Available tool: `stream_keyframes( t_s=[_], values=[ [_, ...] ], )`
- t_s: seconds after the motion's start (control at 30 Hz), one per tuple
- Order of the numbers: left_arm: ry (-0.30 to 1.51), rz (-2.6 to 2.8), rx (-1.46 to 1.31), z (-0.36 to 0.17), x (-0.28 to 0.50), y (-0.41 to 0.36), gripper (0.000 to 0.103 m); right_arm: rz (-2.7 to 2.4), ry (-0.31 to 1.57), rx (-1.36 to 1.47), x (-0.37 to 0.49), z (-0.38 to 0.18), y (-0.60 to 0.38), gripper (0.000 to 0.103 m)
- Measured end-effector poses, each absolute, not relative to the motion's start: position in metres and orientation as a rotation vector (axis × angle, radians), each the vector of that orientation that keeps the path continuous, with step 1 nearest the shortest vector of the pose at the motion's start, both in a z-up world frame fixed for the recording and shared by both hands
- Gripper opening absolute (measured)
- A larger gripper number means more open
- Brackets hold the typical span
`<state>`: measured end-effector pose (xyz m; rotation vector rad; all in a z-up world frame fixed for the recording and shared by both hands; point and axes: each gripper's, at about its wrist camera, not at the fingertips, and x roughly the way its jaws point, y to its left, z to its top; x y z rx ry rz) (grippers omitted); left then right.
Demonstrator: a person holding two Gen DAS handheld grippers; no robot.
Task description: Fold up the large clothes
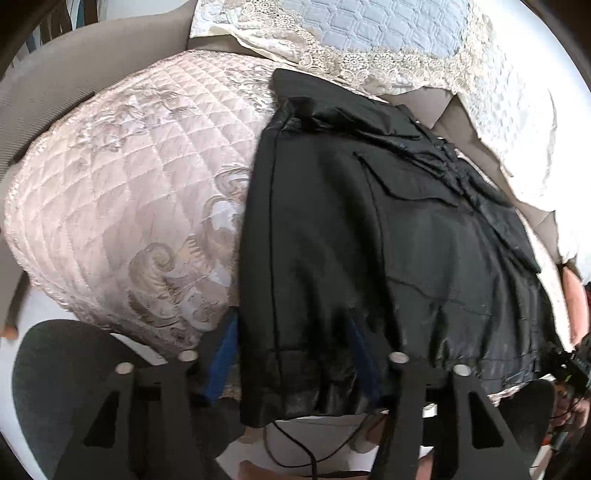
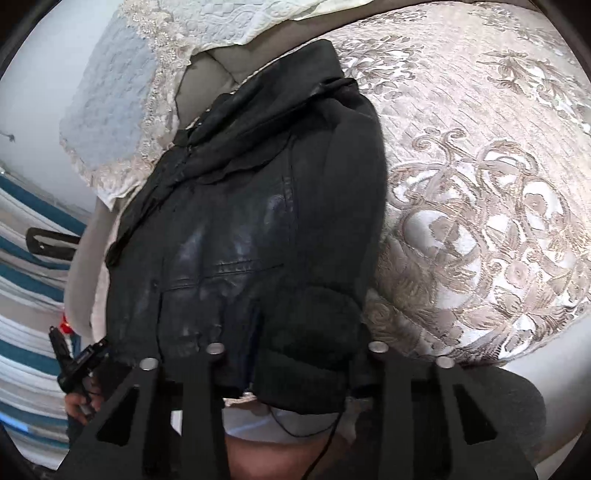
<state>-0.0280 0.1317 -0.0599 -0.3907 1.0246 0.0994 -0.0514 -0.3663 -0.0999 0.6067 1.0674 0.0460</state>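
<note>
The left gripper is seen with the hem of a black jacket between its blue-padded fingers; whether the pads are actually pressed on the cloth cannot be told. The right gripper is likewise set about the hem, its fingertips buried in dark folds, so its hold cannot be judged either.

The jacket is made of black, faintly glossy, leather-like material, with a flap pocket and a collar at its far end. It is spread lengthwise on a quilted pink bedspread with embroidered scrolls, its hem hung over the near edge at both grippers. A lace-trimmed blue cushion is propped beyond the collar. A thin black cable is draped below the hem.
</note>
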Motion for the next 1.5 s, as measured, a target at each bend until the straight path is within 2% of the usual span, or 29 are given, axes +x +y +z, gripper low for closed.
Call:
stream_keyframes(
  t_s=[0.1,0.27,0.33,0.4,0.5,0.57,0.63,0.7,0.77,1.13,1.5],
  values=[
    [1.020,0.122,-0.414,-0.061,-0.032,0.136,0.046,0.040,1.074,0.619,-0.050,-0.101,-0.369,0.030],
    [1.026,0.130,-0.431,-0.062,-0.033,0.138,0.046,0.031,1.081,0.601,-0.050,-0.100,-0.367,0.029],
    [1.036,0.121,-0.449,-0.064,-0.032,0.140,0.049,0.022,1.081,0.595,-0.050,-0.100,-0.366,0.026],
    [1.056,0.108,-0.426,-0.065,-0.029,0.136,0.057,0.017,1.080,0.597,-0.049,-0.101,-0.366,0.019],
    [1.084,0.102,-0.355,-0.067,-0.021,0.123,0.068,0.016,1.076,0.585,-0.048,-0.101,-0.363,0.015],
    [1.089,0.132,-0.314,-0.066,-0.019,0.116,0.069,0.018,1.070,0.590,-0.049,-0.101,-0.363,0.013],
    [1.071,0.145,-0.315,-0.063,-0.021,0.116,0.058,0.025,1.060,0.596,-0.050,-0.099,-0.364,0.011],
    [1.043,0.136,-0.353,-0.058,-0.027,0.124,0.023,0.038,1.044,0.600,-0.053,-0.094,-0.364,0.010],
    [1.027,0.102,-0.420,-0.054,-0.032,0.137,0.012,0.058,1.023,0.611,-0.055,-0.088,-0.366,0.009],
    [0.818,-0.084,-0.657,0.011,-0.046,0.174,0.006,0.195,0.871,0.735,-0.059,-0.046,-0.380,0.007],
    [0.717,-0.151,-0.661,0.044,0.044,0.183,0.004,0.241,0.747,0.735,0.025,0.001,-0.394,0.006]
  ],
)
